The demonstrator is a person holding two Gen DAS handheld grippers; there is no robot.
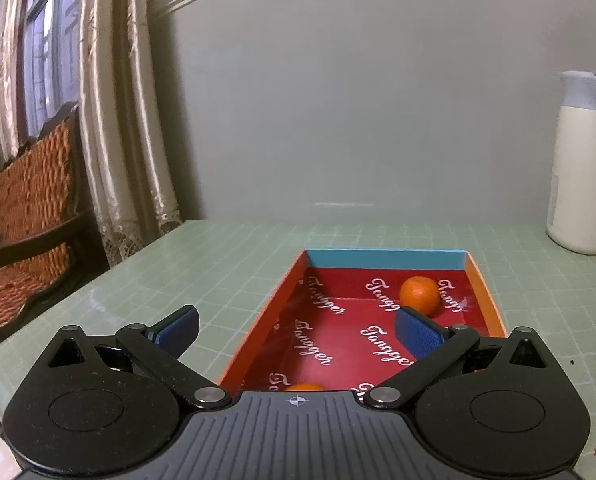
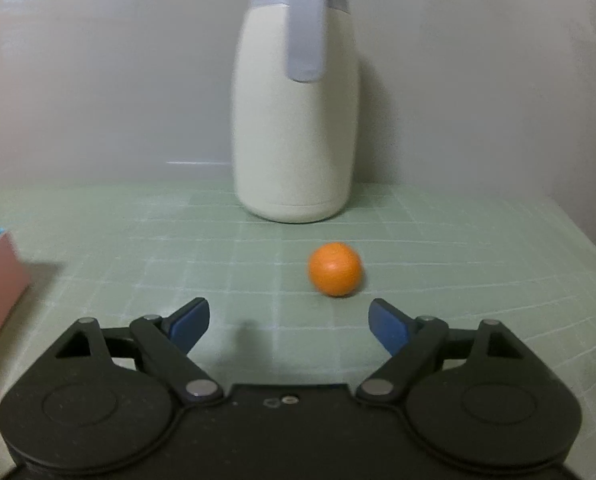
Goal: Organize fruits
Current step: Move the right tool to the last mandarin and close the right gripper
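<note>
Though near an orange (image 2: pixel 334 268), right gripper (image 2: pixel 289 322) jaws wide, empty

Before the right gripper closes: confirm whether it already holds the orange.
No, the orange sits on the mat ahead of the open right gripper.

— What do you have standing at the back of the green grid mat (image 1: pixel 225 264)?

— You have a cream jug (image 2: pixel 295 120) with a grey lid and handle, upright, close to the grey wall (image 1: pixel 358 100).

— And off the table to your left?

— You see shiny beige curtains (image 1: pixel 109 120) over a window (image 1: pixel 45 52), with a woven wicker chair (image 1: pixel 29 208) in a dark frame below them.
</note>
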